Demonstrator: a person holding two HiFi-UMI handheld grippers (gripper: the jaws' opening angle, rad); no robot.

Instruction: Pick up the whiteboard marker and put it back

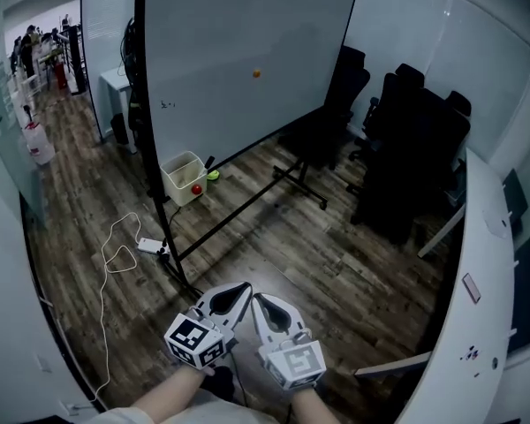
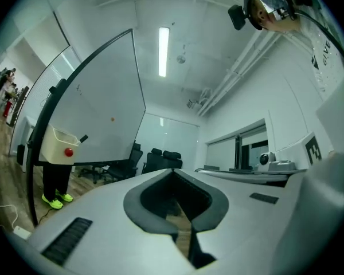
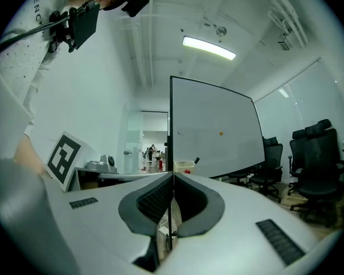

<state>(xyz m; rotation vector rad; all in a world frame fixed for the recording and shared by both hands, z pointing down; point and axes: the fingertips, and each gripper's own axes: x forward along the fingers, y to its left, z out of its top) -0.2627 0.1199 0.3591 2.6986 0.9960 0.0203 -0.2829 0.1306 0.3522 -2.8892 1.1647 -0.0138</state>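
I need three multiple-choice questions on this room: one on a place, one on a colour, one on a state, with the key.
1. Where is the cream box? A) on a chair B) below the whiteboard's lower left corner C) on the desk
2. What colour is the small dot on the whiteboard? A) green B) orange C) blue
3. How do the right tool's jaws stand? A) wide apart B) closed on a marker C) closed, nothing between
Key: 1 B, the head view shows it there; 2 B, orange against white; 3 C, the right gripper view shows them meeting.
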